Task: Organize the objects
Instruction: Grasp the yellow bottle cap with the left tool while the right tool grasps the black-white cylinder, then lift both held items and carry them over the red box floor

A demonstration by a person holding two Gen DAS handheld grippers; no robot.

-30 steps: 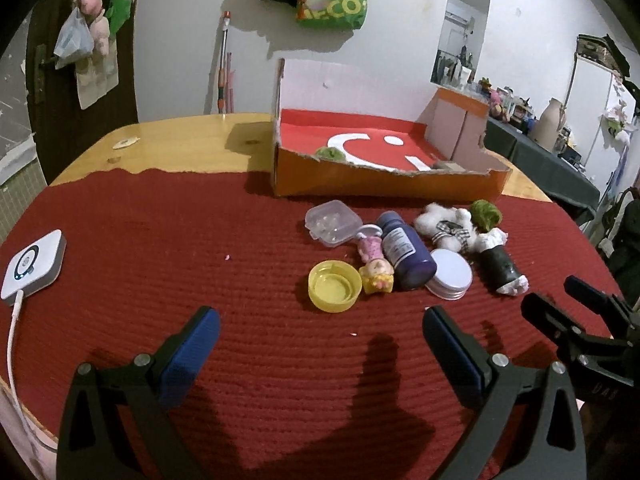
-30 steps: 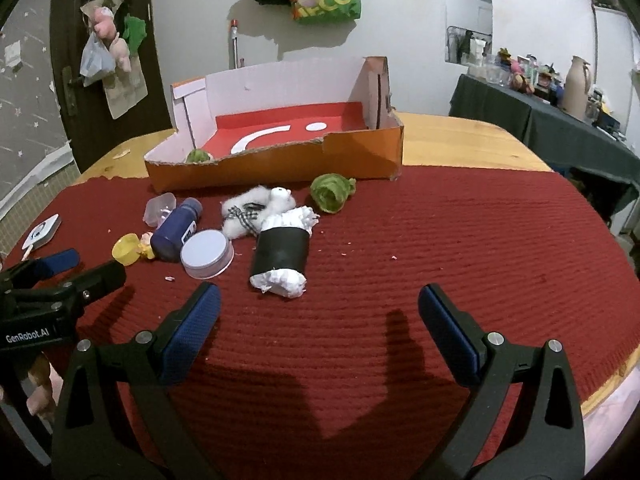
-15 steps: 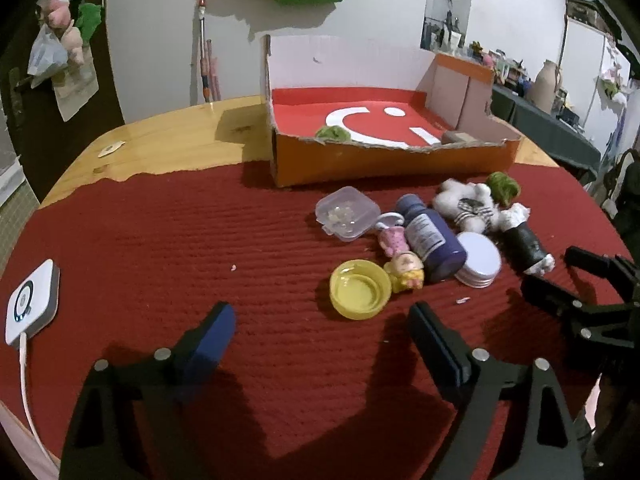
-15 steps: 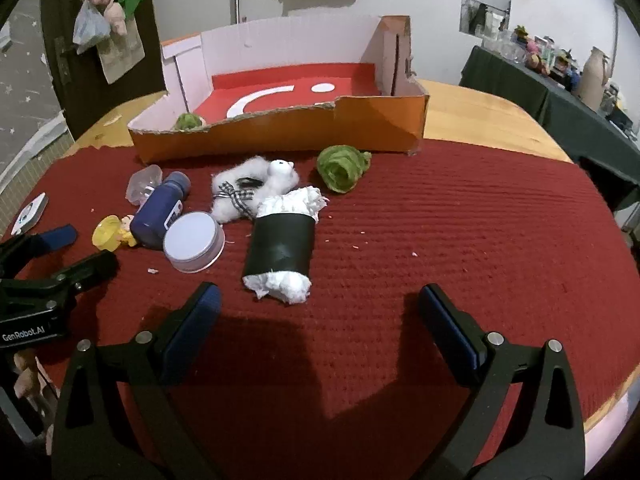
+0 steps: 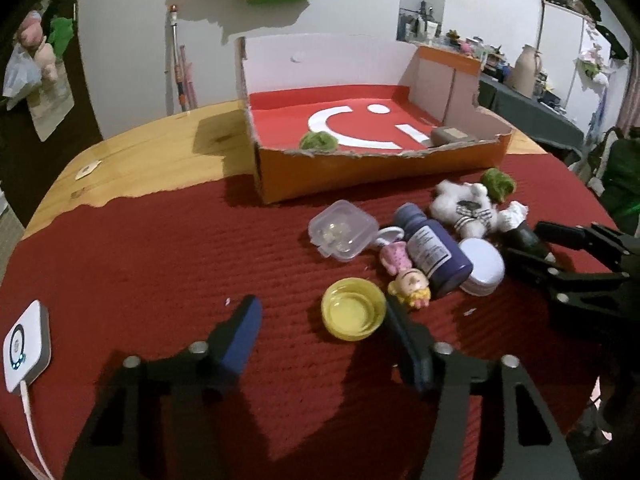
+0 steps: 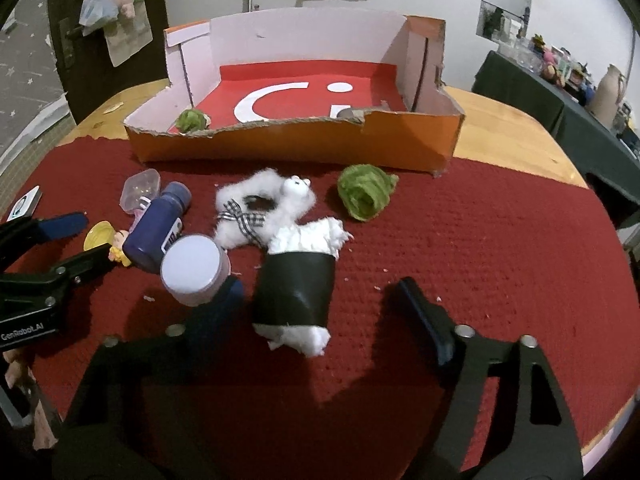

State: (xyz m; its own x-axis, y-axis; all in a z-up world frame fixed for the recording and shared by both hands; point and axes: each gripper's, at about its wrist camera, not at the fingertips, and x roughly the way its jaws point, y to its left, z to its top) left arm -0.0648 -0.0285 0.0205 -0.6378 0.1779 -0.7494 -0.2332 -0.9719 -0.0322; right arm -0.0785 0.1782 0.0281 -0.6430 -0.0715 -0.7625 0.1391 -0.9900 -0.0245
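A: Left wrist view. left claw (image 5: 320, 332) closing; yellow cap (image 5: 353, 309) sits just ahead of the gap, not pinched, pads clear of it. Cap lies on the red mat (image 5: 160, 264) beside a small doll (image 5: 404, 276) and a purple bottle (image 5: 434, 254). Clear plastic case (image 5: 343, 232) just behind them

B: Right wrist view. right claw (image 6: 320, 308) closing too; black roll with white stuffing (image 6: 296, 292) lies between the jaws, pads not yet pressing it. White-lidded jar (image 6: 194, 268) touches the left finger (image 6: 224, 300)

A: This view alone shows the white device with cable (image 5: 26, 344) at the table's near left edge, and a grey block (image 5: 450, 136) in the box's right corner

B: Only here is the loose green ball (image 6: 366, 192) fully seen, on the mat near the orange cardboard box (image 6: 304, 148) front wall. Fluffy white toy with checked ribbon (image 6: 264, 208) lies between bottle and ball

A: Both views show a second green ball (image 5: 319, 141) inside the box, front left corner

B: Left claw visible here at the left rim, jaws around the cap
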